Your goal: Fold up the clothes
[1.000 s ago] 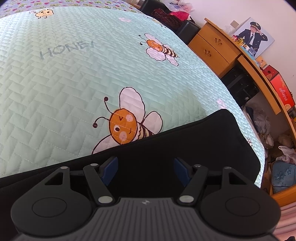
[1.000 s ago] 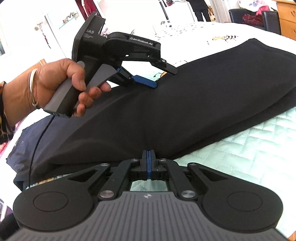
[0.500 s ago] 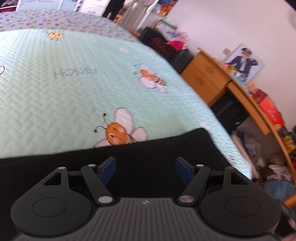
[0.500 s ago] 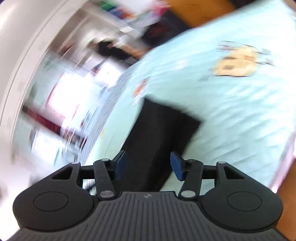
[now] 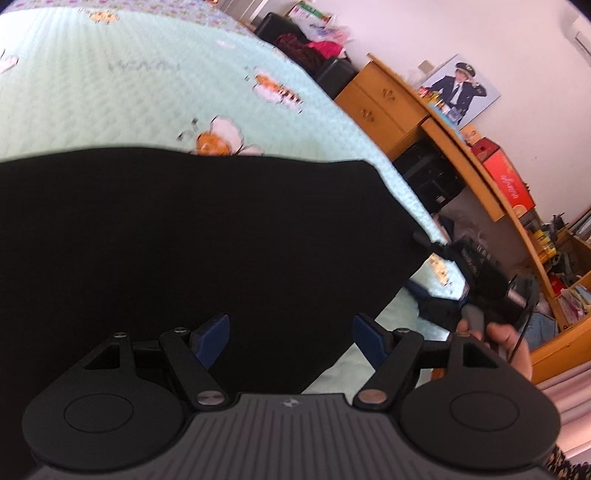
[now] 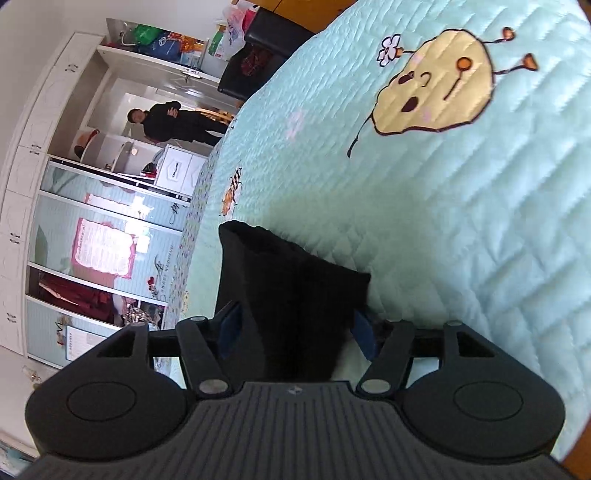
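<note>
A bed (image 5: 110, 92) was covered by a mint quilt printed with bees. A wooden dresser (image 5: 380, 107) was set against a white wall (image 5: 388, 29). White wardrobes (image 6: 48, 122) were lit brightly.

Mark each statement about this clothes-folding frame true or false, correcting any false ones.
1. The left gripper is open. True.
2. The black garment lies on a mint quilted bedspread. True.
3. The right gripper is clamped shut on nothing. False: its jaws stand apart with the garment's end between them.
4. The bedspread is plain. False: it carries cartoon bee prints.
</note>
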`<state>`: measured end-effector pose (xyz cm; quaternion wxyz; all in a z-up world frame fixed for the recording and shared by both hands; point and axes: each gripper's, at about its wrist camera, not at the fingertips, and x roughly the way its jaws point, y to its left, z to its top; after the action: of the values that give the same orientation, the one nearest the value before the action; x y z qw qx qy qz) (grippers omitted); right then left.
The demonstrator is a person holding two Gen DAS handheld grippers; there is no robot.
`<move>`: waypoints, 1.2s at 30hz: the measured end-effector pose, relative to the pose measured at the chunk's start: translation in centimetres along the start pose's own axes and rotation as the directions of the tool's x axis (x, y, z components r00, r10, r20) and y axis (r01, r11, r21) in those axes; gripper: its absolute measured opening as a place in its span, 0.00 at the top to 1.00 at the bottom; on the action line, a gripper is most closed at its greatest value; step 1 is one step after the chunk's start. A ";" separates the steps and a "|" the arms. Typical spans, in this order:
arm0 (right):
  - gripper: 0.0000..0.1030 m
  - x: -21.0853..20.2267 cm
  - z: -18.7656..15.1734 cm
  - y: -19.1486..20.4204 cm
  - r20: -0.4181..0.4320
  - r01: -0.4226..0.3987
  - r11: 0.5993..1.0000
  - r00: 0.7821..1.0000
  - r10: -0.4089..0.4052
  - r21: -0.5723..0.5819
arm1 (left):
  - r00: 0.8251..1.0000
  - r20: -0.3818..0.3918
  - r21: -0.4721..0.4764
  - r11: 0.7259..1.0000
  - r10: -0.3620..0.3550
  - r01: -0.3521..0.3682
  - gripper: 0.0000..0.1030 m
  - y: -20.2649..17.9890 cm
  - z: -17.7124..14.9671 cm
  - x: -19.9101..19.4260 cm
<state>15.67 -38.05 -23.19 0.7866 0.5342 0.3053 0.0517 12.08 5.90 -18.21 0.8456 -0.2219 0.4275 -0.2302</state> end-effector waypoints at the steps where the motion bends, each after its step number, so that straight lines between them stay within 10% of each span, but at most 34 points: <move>1: 0.33 0.2 0.0 0.0 0.003 0.000 1.000 1.000 0.000 -0.002 | 1.000 0.004 -0.011 1.000 -0.006 0.006 0.26 0.2 -0.1 0.1; 7: 0.34 0.3 -0.2 0.4 0.008 0.004 0.998 1.000 -0.004 -0.057 | 0.999 0.030 -0.055 0.998 -0.024 0.025 0.26 0.8 -0.9 0.0; 11: 0.80 0.1 -0.5 0.9 0.002 0.020 0.995 1.000 -0.020 -0.102 | 0.998 0.055 -0.084 0.996 -0.029 0.033 0.25 0.8 -1.5 -0.9; 20: 0.84 -2.4 -3.6 10.5 0.059 -0.011 0.880 0.997 0.044 -0.475 | 0.977 0.208 -0.193 0.977 -0.045 0.086 0.25 2.9 -5.6 -9.1; 23: 0.84 -3.4 -7.6 16.4 0.056 -0.037 0.733 0.993 0.102 -0.679 | 0.965 0.261 -0.225 0.970 -0.030 0.091 0.24 4.0 -7.5 -12.8; 28: 0.84 -3.1 -19.6 21.0 -0.072 -0.115 0.363 0.989 0.129 -0.925 | 0.943 0.333 -0.296 0.952 0.024 0.080 0.23 6.6 -11.0 -18.3; 35: 0.84 -0.6 -38.6 22.7 -0.279 -0.275 -0.208 0.960 -0.009 -0.939 | 0.916 0.391 -0.373 0.925 0.090 0.068 0.21 9.9 -14.8 -23.6; 36: 0.84 0.1 -40.0 21.5 -0.286 -0.291 -0.232 0.957 -0.056 -0.928 | 0.915 0.391 -0.385 0.920 0.096 0.068 0.21 10.4 -15.1 -23.9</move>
<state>-0.35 3.49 -14.18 0.8567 -0.2634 0.1820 0.4044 -10.99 25.30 -17.39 0.8556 -0.4253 0.2830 -0.0835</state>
